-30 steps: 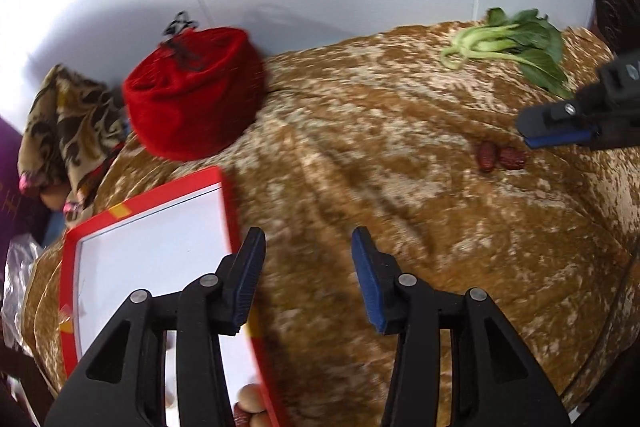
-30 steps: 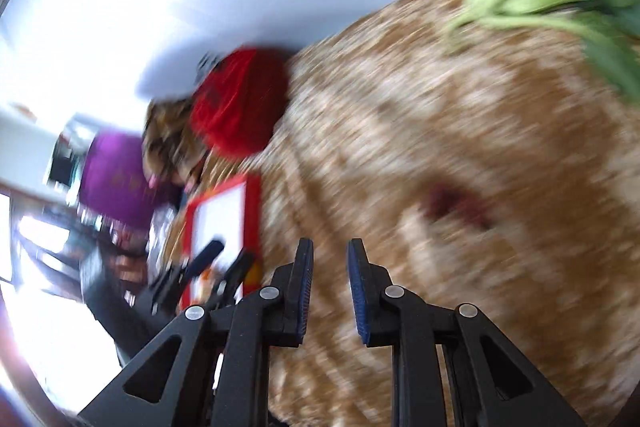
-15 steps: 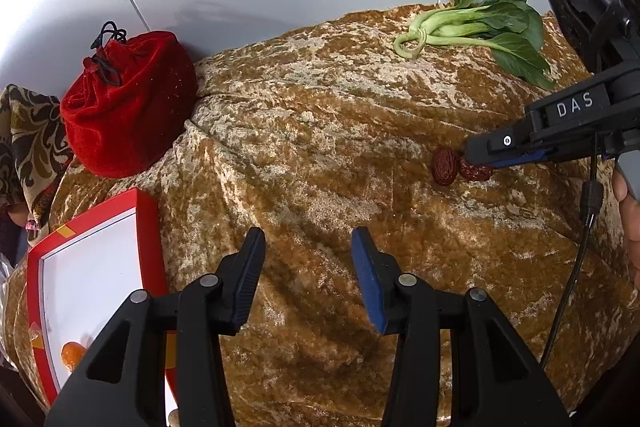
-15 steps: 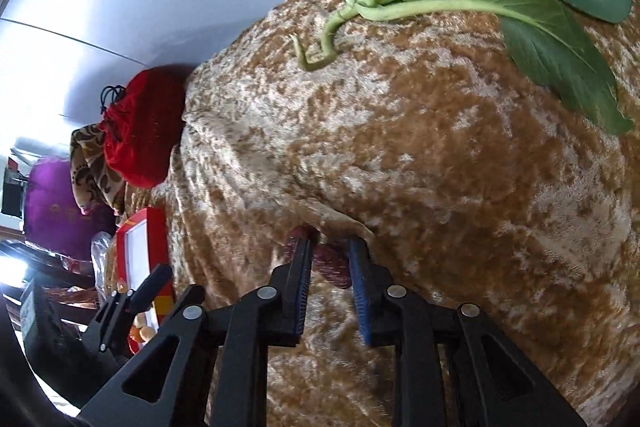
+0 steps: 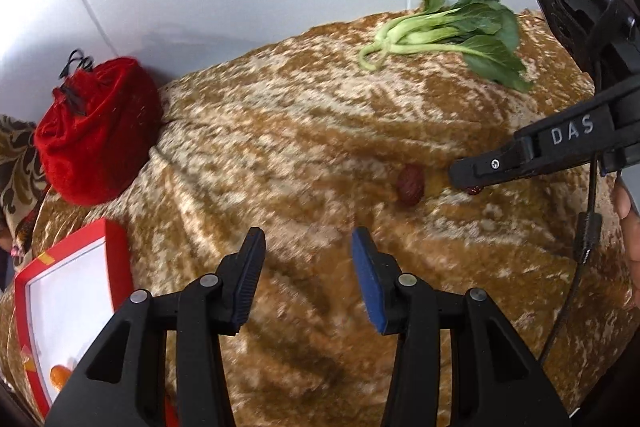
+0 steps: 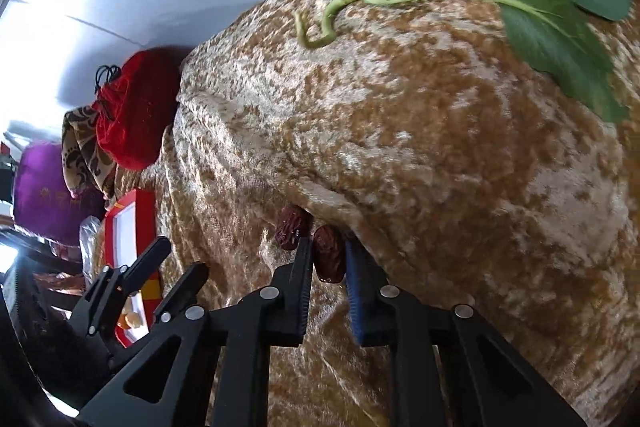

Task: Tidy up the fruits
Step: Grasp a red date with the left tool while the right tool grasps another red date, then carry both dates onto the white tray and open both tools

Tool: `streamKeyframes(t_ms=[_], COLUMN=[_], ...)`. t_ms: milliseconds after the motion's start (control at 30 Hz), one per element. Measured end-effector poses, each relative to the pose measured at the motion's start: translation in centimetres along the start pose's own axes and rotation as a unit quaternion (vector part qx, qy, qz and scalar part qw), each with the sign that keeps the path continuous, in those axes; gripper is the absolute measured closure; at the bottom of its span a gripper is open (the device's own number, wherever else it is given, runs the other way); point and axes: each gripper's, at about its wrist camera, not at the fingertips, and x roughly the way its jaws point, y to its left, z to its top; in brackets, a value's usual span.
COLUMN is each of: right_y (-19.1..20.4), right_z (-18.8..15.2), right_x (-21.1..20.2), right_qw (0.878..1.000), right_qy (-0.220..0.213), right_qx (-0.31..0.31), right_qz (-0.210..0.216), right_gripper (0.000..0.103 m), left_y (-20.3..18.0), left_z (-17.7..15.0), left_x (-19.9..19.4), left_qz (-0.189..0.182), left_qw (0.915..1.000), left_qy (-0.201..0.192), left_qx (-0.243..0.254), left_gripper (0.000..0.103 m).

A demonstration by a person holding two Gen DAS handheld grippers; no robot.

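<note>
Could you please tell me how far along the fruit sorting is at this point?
Done: some small fruits already lie in the red tray. In hand: the right claw is shut on one red date. Left: that date and the second date on the brown cloth aren't in the tray yet.

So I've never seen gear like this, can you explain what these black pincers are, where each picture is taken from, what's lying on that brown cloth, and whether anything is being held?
No robot here: a person holds a two-finger clamp tool in each hand, and each tool has a wide-angle camera looking along its fingers. One picture comes from the left tool, the other from the right.

The left gripper is open with nothing between its fingers. The right gripper is shut on a red date. A second date lies just beside it on the golden-brown velvet cloth.

Also on the cloth: a leafy green vegetable at the far side, a red drawstring pouch near the wall, and a red-rimmed white tray already holding some small fruit.
</note>
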Motion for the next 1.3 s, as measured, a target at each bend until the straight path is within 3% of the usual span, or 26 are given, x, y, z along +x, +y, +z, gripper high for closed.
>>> streamKeyframes(t_ms=[300, 633, 767, 967, 1100, 1300], right_y=[-2.6, -2.8, -3.2, -2.8, -2.2, -0.2], right_z=[0.2, 0.2, 0.1, 0.2, 0.2, 0.0], right_x=[-3.3, -3.5, -3.6, -3.5, -3.6, -3.2], right_qw=[0.998, 0.997, 0.997, 0.997, 0.997, 0.998], right_qy=[-0.015, -0.009, -0.009, -0.009, -0.010, -0.004], right_qx=[0.051, 0.055, 0.057, 0.055, 0.050, 0.029], right_qz=[0.046, 0.051, 0.048, 0.049, 0.052, 0.064], right_gripper=[0.087, 0.087, 0.087, 0.087, 0.087, 0.087], left_y=[-3.0, -4.0, -4.0, -3.8, -3.5, -1.8], left_z=[1.8, 2.7, 2.8, 2.6, 2.2, 1.3], left_x=[2.4, 4.8, 5.3, 5.0, 3.7, 0.8], left_qz=[-0.077, -0.087, -0.093, -0.105, -0.098, -0.044], left_qw=[0.9970, 0.9961, 0.9956, 0.9944, 0.9951, 0.9990], left_qy=[0.000, 0.014, 0.017, 0.016, 0.009, -0.003], left_qx=[0.007, 0.000, -0.003, 0.001, 0.002, -0.007], left_gripper=[0.060, 0.061, 0.086, 0.088, 0.088, 0.088])
